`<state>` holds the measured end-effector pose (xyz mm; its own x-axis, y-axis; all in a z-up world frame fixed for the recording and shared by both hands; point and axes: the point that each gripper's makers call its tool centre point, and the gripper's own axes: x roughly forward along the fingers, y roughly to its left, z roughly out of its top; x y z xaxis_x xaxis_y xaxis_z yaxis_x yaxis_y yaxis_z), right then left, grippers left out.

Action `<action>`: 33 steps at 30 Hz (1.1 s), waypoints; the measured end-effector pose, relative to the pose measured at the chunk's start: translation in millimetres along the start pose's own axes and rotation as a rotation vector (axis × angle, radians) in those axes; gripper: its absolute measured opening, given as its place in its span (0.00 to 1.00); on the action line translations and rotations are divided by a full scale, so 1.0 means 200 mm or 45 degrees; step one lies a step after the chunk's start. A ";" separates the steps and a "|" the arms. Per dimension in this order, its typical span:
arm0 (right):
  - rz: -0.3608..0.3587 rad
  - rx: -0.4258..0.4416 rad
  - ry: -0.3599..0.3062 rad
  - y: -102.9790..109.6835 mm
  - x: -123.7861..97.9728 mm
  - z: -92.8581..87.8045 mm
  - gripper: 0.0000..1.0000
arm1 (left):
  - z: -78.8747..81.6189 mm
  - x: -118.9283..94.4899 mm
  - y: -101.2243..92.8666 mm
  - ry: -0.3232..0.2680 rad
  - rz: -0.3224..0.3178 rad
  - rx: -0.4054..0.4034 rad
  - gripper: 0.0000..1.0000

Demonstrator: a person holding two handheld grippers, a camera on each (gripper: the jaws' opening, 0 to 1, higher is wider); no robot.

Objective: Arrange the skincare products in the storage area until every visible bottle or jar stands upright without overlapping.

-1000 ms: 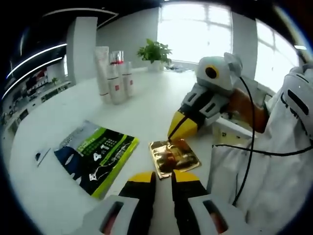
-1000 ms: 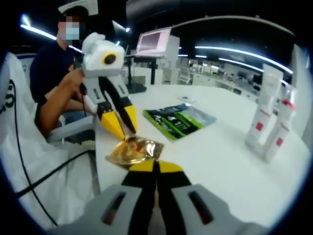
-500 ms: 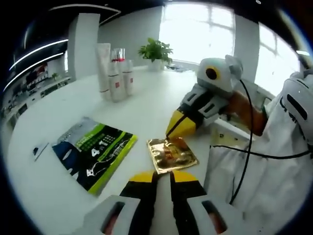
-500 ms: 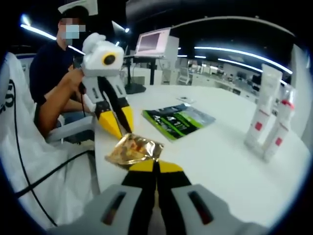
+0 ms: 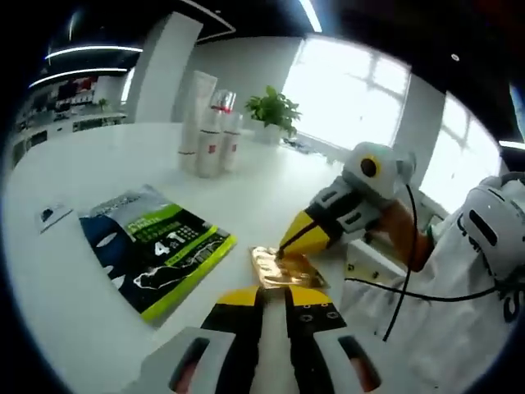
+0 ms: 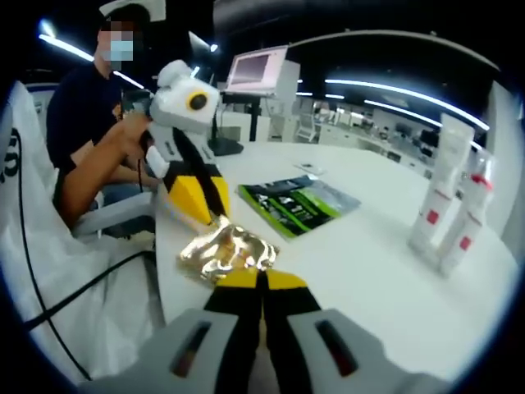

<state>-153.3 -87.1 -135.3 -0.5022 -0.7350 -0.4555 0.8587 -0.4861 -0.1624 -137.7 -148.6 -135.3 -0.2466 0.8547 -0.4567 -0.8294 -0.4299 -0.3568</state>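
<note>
L gripper [image 6: 205, 215] pinches gold sachet [image 6: 228, 249] at far edge; R gripper [image 6: 261, 283] clenched, empty, just near it. Lift slow, keep well clear of upright bottles [image 6: 447, 222] far right.

Worktop [image 5: 74, 295]: you have everything laid on it.
Foil pouch [image 5: 283, 269]: it lies near the worktop's edge, just ahead of your left gripper [image 5: 274, 297], which points at it.
Right gripper [image 5: 297, 240]: in the left gripper view it comes in from the right, tips down on the pouch's far side.
Packet [image 5: 154, 247]: flat, left of the pouch in the left gripper view.
Tubes and bottles [image 5: 208, 123]: upright in a tight group, well behind the packet.
Plant [image 5: 274, 108]: beyond the bottles, at the far edge.
Small card [image 5: 47, 215]: flat, left of the packet.
</note>
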 end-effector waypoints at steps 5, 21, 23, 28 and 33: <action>-0.009 -0.019 0.008 0.01 0.01 0.00 0.00 | 0.03 0.00 -0.01 -0.055 -0.063 -0.074 0.09; -0.021 -0.060 0.001 0.02 0.02 0.01 0.00 | 0.04 0.03 -0.05 -0.085 -0.152 -0.116 0.11; -0.018 -0.060 -0.002 0.03 0.02 0.01 0.00 | 0.04 0.03 -0.06 -0.077 -0.157 -0.104 0.12; -0.014 -0.060 -0.001 0.03 0.02 0.02 0.00 | 0.03 0.03 -0.06 -0.076 -0.177 -0.104 0.13; -0.011 -0.054 -0.007 0.03 0.02 0.02 0.00 | 0.03 0.02 -0.09 -0.086 -0.237 -0.125 0.18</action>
<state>-150.3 -94.3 -135.0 -0.5098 -0.7335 -0.4495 0.8579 -0.4720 -0.2029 -127.0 -134.8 -126.3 -0.1291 0.9382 -0.3213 -0.8116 -0.2861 -0.5094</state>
